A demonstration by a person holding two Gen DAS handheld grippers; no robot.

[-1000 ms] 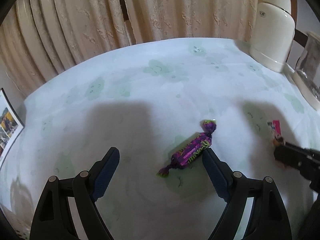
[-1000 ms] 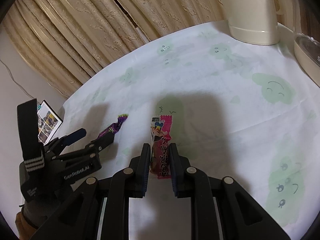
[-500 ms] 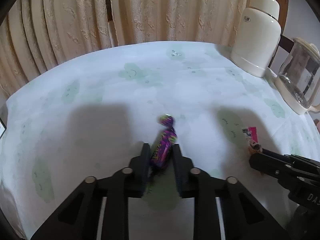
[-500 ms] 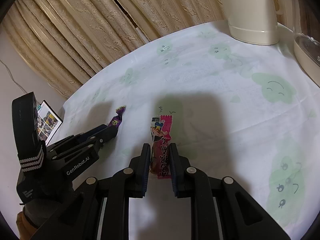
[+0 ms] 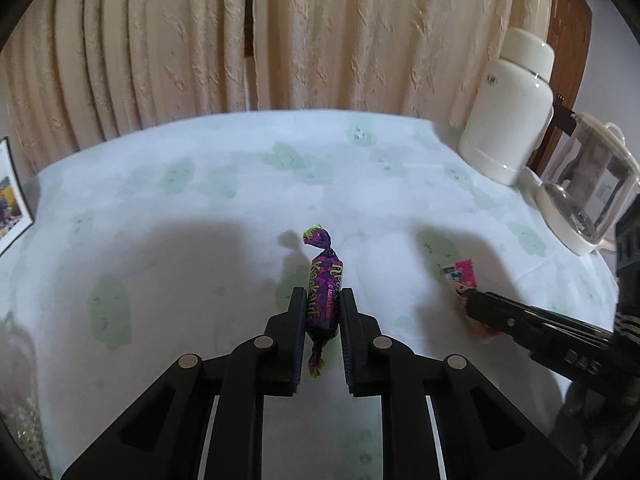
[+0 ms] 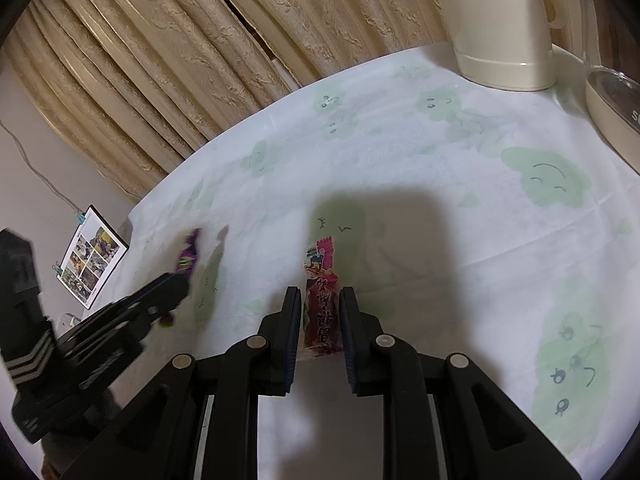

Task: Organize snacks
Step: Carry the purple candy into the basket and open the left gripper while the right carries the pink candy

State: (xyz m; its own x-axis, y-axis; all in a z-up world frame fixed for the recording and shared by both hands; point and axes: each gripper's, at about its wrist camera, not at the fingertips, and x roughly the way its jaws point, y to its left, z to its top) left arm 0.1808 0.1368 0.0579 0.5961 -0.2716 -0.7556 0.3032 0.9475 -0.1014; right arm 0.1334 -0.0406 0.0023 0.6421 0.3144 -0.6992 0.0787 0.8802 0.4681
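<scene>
I have the worktop (image 5: 200,208) under its pale cloth printed with green smiling blobs, cream curtains (image 5: 320,40) behind it, and a white thermos jug (image 5: 508,108) with a glass kettle (image 5: 588,200) at the far right edge. A photo sheet (image 6: 90,256) hangs off to my left.

My left gripper (image 5: 323,308), wide apart a second ago with the sweet lying skewed beside one finger, has since closed and now pinches the purple twist-wrapped candy (image 5: 324,280) mid-body, its top twist pointing away and clear of the cloth. My right gripper (image 6: 320,312) stays clamped on the pink snack stick (image 6: 322,304), unchanged.

So both snacks are now in hand, just above the cloth near its middle. I judge the pick-up done on both sides; what remains is carrying them to wherever they belong, though no container is in view.
</scene>
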